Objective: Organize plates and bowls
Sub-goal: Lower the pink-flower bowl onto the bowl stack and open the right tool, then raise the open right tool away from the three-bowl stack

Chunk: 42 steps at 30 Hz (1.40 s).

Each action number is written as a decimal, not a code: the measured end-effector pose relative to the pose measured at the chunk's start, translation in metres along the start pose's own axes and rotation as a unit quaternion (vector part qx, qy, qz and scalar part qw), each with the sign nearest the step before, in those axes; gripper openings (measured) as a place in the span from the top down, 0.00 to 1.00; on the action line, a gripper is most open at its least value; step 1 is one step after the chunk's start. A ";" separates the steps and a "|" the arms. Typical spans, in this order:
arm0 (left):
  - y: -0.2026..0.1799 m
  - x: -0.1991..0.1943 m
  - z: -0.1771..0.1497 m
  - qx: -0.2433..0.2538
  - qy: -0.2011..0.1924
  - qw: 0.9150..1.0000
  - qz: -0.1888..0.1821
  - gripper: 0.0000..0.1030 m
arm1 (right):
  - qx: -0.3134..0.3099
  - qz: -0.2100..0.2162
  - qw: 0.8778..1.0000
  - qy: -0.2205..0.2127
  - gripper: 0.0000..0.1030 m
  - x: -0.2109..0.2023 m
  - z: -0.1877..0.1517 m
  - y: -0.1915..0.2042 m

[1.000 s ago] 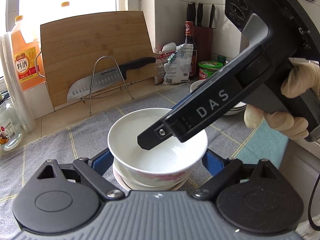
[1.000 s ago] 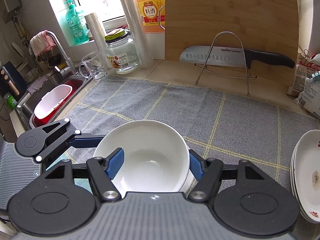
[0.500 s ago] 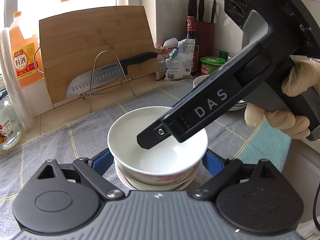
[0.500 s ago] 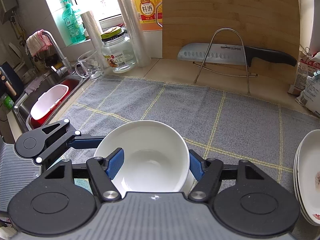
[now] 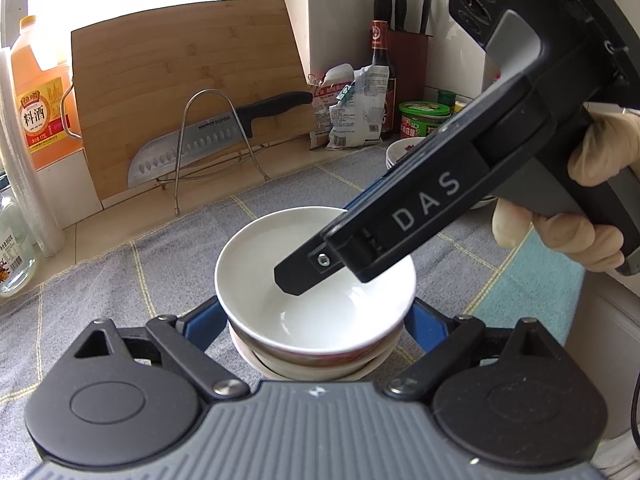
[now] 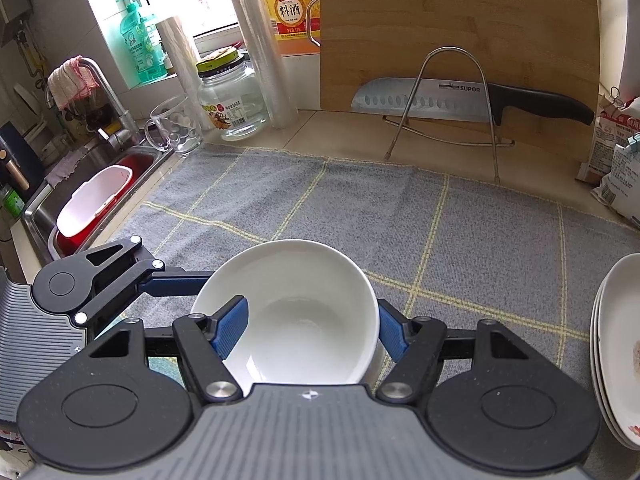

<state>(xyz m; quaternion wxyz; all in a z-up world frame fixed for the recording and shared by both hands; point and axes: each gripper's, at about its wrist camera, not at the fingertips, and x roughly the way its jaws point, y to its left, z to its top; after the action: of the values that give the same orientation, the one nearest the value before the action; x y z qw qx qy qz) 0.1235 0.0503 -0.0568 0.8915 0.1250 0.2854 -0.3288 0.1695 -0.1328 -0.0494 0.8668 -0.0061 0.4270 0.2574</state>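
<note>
— The bowl?
— Glossy white glazed ceramic, smooth; the stacked plates look the same.
— What lies under it?
— A grey woven cloth, matt and slightly rough, with yellow lines.
— And behind?
— A matt wooden cutting board, a shiny metal knife blade on a wire rack. The gripper fingers wear ribbed blue pads

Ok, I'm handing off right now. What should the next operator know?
Left gripper: fingers flank the stack of white bowls on the grey checked cloth; grip unclear.
Right gripper: one finger inside the top white bowl, one outside its wall; grip unclear.
Done: bowls nested; pile of white plates sits to the right.
Left: probably confirm the top bowl is seated, then back both grippers away.
</note>
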 end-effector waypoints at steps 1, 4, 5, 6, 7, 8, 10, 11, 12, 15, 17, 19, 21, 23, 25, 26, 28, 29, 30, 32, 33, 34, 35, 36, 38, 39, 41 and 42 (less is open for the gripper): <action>0.000 0.000 0.000 -0.001 0.001 1.000 -0.001 0.08 | 0.000 0.000 1.000 0.000 0.28 0.000 0.000 0.000; 0.002 0.001 0.000 -0.005 0.000 1.000 -0.003 0.08 | 0.001 0.001 1.000 0.000 0.27 0.002 0.000 0.000; 0.002 0.001 0.000 -0.005 0.000 1.000 -0.003 0.08 | 0.001 0.002 1.000 -0.001 0.26 0.002 0.000 0.000; 0.002 0.001 0.000 -0.006 -0.001 1.000 -0.003 0.08 | 0.002 0.004 1.000 -0.001 0.23 0.002 0.000 0.000; 0.002 0.001 0.000 -0.006 -0.002 1.000 -0.006 0.07 | 0.003 0.007 1.000 -0.001 0.17 0.003 -0.001 0.000; 0.002 0.001 -0.001 -0.005 -0.002 1.000 -0.007 0.07 | 0.002 0.005 1.000 -0.001 0.13 0.003 -0.001 0.000; 0.003 -0.001 -0.002 -0.007 -0.003 1.000 -0.012 0.06 | -0.001 0.005 1.000 -0.003 0.09 0.004 -0.002 0.002; 0.004 -0.002 -0.002 -0.009 -0.003 1.000 -0.015 0.06 | -0.002 0.006 1.000 -0.002 0.09 0.004 -0.002 0.003; 0.005 -0.003 -0.003 -0.010 -0.002 1.000 -0.017 0.06 | -0.003 0.006 1.000 -0.002 0.07 0.004 -0.003 0.004; 0.008 -0.006 -0.007 -0.013 0.004 1.000 -0.020 0.06 | -0.009 0.001 1.000 -0.006 0.02 0.003 -0.003 0.006; 0.011 -0.010 -0.009 -0.010 0.006 1.000 -0.020 0.06 | -0.011 -0.001 1.000 -0.010 0.02 0.001 -0.003 0.006; 0.013 -0.013 -0.010 -0.007 0.010 1.000 -0.018 0.06 | -0.013 -0.005 1.000 -0.015 0.00 -0.001 -0.003 0.007; 0.016 -0.016 -0.010 -0.006 0.016 1.000 -0.014 0.06 | -0.017 -0.007 1.000 -0.019 0.00 -0.003 -0.003 0.008; 0.018 -0.020 -0.009 -0.004 0.023 1.000 -0.014 0.06 | -0.020 -0.008 1.000 -0.023 0.00 -0.006 -0.002 0.008; 0.018 -0.023 -0.010 0.000 0.031 0.999 -0.016 0.06 | -0.029 -0.006 0.999 -0.030 0.00 -0.011 -0.003 0.008; 0.016 -0.024 -0.012 0.004 0.038 0.999 -0.017 0.06 | -0.035 -0.004 0.999 -0.034 0.00 -0.013 -0.003 0.008; 0.012 -0.023 -0.017 0.007 0.051 0.999 -0.014 0.05 | -0.050 0.004 0.998 -0.043 0.00 -0.020 -0.006 0.006; 0.009 -0.022 -0.019 0.005 0.061 0.998 -0.009 0.05 | -0.059 0.010 0.997 -0.047 0.00 -0.023 -0.007 0.004; 0.007 -0.019 -0.021 0.000 0.070 0.998 -0.003 0.05 | -0.069 0.016 0.996 -0.050 0.00 -0.027 -0.009 0.003; 0.004 -0.014 -0.025 -0.019 0.085 0.996 -0.001 0.05 | -0.090 0.023 0.994 -0.055 0.00 -0.033 -0.014 -0.001; 0.003 -0.010 -0.026 -0.029 0.092 0.995 0.003 0.05 | -0.100 0.028 0.993 -0.056 0.00 -0.035 -0.016 -0.004; 0.002 -0.006 -0.027 -0.037 0.098 0.994 0.008 0.05 | -0.111 0.035 0.991 -0.059 0.00 -0.039 -0.020 -0.008; 0.001 0.000 -0.030 -0.046 0.104 0.993 0.015 0.05 | -0.119 0.041 0.990 -0.060 0.00 -0.041 -0.024 -0.012; 0.000 0.005 -0.031 -0.055 0.110 0.992 0.020 0.06 | -0.125 0.046 0.990 -0.057 0.00 -0.042 -0.028 -0.016; -0.002 0.013 -0.034 -0.069 0.123 0.989 0.032 0.06 | -0.138 0.052 0.988 -0.043 0.00 -0.041 -0.037 -0.024; -0.003 0.015 -0.035 -0.072 0.124 0.989 0.038 0.06 | -0.145 0.053 0.987 -0.037 0.00 -0.039 -0.042 -0.027; -0.006 0.020 -0.037 -0.080 0.135 0.986 0.049 0.06 | -0.159 0.050 0.986 -0.022 0.00 -0.031 -0.053 -0.036; -0.007 0.022 -0.038 -0.083 0.140 0.985 0.053 0.06 | -0.164 0.047 0.985 -0.013 0.00 -0.024 -0.058 -0.039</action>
<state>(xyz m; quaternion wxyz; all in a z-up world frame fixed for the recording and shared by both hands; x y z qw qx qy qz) 0.1161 0.0490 -0.1004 0.8662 0.1103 0.4269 -0.2353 0.1321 -0.1906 -0.0763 0.8466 -0.1247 0.3675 0.3642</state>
